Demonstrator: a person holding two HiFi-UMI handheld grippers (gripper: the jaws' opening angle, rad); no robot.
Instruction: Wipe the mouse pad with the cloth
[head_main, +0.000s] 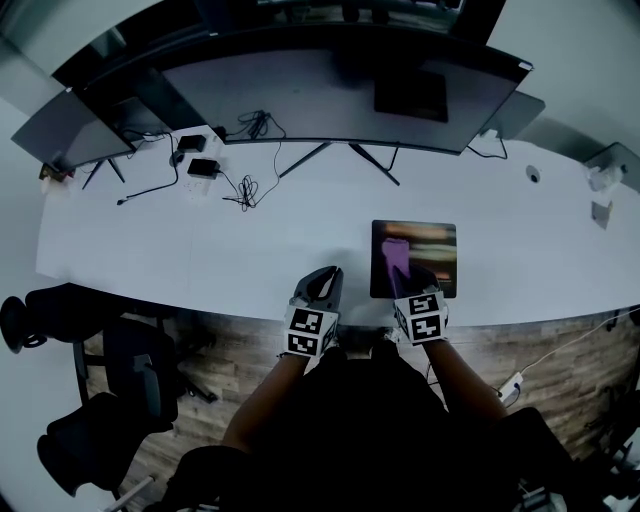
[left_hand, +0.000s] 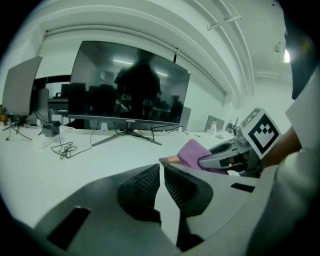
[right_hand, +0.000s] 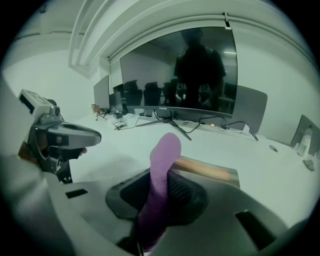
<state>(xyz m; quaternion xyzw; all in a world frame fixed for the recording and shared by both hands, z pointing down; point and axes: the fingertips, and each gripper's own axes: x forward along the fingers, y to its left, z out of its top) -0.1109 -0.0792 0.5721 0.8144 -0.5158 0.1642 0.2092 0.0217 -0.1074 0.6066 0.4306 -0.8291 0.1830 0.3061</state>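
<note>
- White table (head_main: 200, 250) carries a dark square mouse pad (head_main: 440, 262).
- Right gripper (right_hand: 162, 187): fingers (right_hand: 186, 192) clamp a purple cloth (right_hand: 164, 157) over the pad's left edge.
- Left gripper (left_hand: 161, 172): left of the pad, fingers (left_hand: 142, 185) together.

No text can be read with certainty: the only lettering is a small pale logo (left_hand: 131, 120) on the lower edge of the monitor (left_hand: 130, 80), too tiny to make out.
</note>
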